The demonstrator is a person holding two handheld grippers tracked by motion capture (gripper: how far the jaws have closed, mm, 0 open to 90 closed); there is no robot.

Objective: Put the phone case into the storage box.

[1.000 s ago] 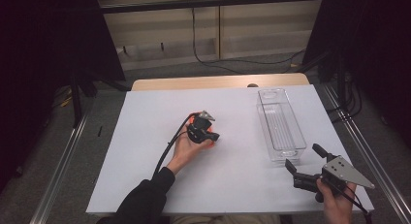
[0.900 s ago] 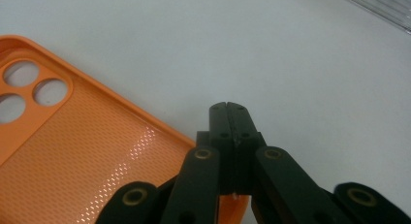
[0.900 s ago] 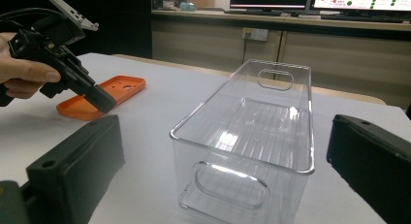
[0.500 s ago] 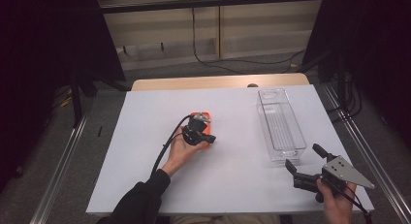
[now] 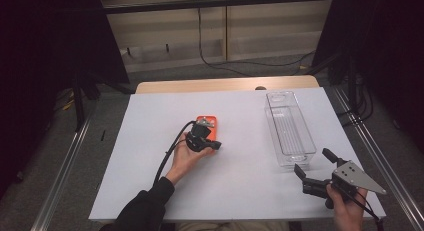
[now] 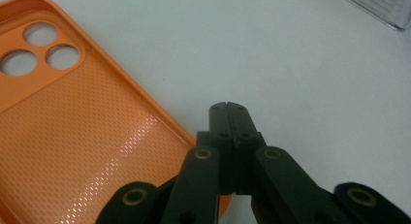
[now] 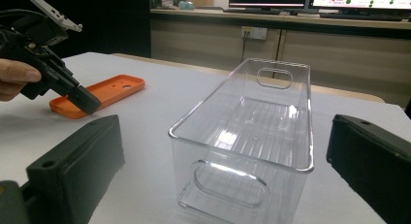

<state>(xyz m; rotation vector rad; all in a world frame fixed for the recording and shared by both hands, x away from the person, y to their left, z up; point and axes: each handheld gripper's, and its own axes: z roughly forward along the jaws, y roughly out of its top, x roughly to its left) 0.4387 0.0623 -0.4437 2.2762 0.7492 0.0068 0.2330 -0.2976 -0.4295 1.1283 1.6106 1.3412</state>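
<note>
Since a second ago the left tongs (image 5: 216, 145) have slid a little down and to the right across the orange phone case (image 5: 208, 127), while the right tongs (image 5: 314, 167) have kept their place at about 4 o'clock on the table (image 5: 150, 166). The case lies flat, hollow side up, near the middle of the table, with the clear bin (image 5: 289, 127) well apart at its 3 o'clock. In the left gripper view the left tongs (image 6: 228, 107) are pressed fully together with nothing between them, tips just past the case's (image 6: 72, 132) right rim. The right tongs (image 7: 223, 161) stand wide and empty, facing the near end of the bin (image 7: 247, 136).

Judging from this, the likely trouble is the pickup. Closed tips pushing at the thin rim could skid the case across the smooth table rather than lift it. If they open and bite only the soft wall, the case may bend and slip free on the way to the bin. The trailing cable (image 5: 172, 151) could also drag the case.
</note>
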